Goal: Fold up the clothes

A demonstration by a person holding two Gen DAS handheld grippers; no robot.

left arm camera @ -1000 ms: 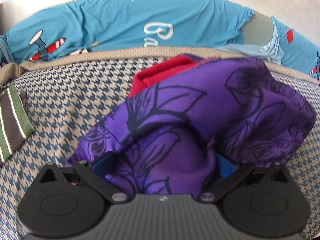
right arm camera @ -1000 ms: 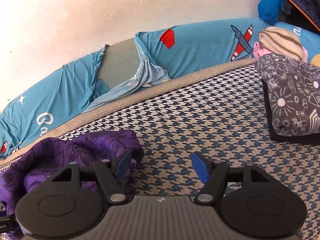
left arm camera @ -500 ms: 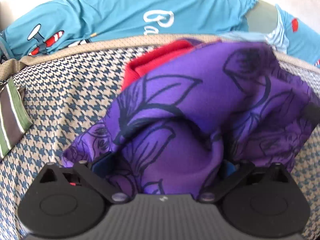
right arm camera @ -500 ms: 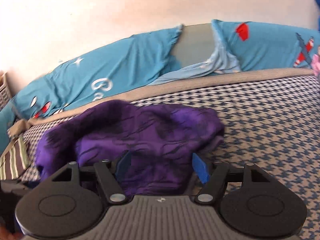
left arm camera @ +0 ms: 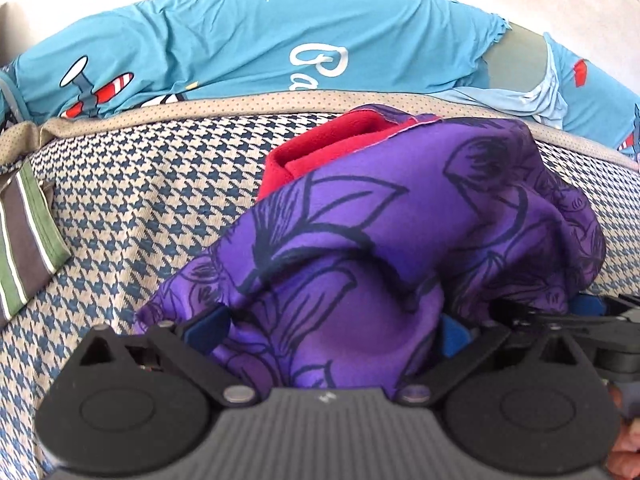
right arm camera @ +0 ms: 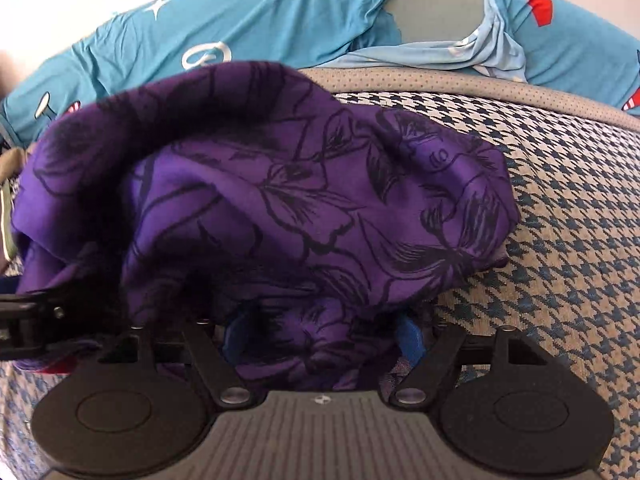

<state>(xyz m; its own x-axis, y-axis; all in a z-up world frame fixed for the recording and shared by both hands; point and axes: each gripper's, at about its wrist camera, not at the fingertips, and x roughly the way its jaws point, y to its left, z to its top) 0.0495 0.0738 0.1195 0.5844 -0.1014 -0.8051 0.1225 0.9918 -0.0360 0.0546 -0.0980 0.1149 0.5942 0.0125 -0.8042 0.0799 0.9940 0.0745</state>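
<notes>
One purple garment (left arm camera: 360, 248) with a dark flower print lies bunched on the houndstooth bed (left arm camera: 140, 184), filling the centre of both views. One red garment (left arm camera: 320, 148) shows from under its upper edge in the left wrist view. One striped green and grey cloth (left arm camera: 24, 236) sits at the left edge of that frame, and one blue airplane-print sheet (left arm camera: 240, 40) runs along the top.

There are two grippers. The left gripper (left arm camera: 328, 328) has purple cloth heaped between its blue fingers (left arm camera: 208, 324), which stand wide; whether they press the cloth cannot be told. The right gripper (right arm camera: 320, 336) has a fold of the same garment between its fingers (right arm camera: 410, 338), and its jaws are opening.

A second ago the right wrist view showed mostly bare bed with the purple garment at lower left and a folded grey piece at right; now the garment fills its centre. The left view is nearly unchanged, save that the right gripper now shows at its lower right.
</notes>
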